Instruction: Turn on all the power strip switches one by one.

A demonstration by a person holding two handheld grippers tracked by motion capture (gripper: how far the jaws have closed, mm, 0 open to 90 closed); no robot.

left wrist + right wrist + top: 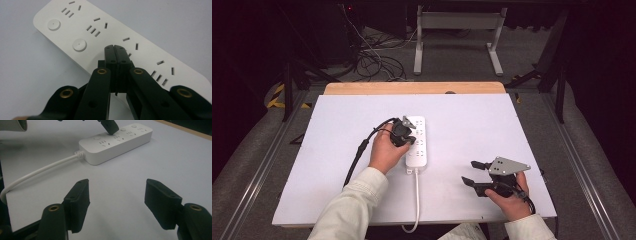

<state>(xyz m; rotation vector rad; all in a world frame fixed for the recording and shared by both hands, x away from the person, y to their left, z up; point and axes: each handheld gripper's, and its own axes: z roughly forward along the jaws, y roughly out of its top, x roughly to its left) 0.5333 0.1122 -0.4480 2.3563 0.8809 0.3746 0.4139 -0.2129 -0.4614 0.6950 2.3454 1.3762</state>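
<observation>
A white power strip (418, 142) lies lengthwise in the middle of the white table top, its white cord (416, 200) running off the near edge. My left gripper (408, 134) is shut with nothing between its jaws, and its tips hang over the strip's middle sockets (125, 47). In the left gripper view the strip (80, 30) shows several socket groups and two round buttons (54, 24). Whether the tips touch the strip I cannot tell. My right gripper (472, 172) rests open and empty near the front right of the table; its view has the strip (117, 141) farther off.
The white board (337, 150) lies on a wooden table whose far edge (412, 88) shows. A black cable (357, 155) trails from my left gripper toward the near left. Beyond the table are a metal frame (457, 30) and loose cables on the floor.
</observation>
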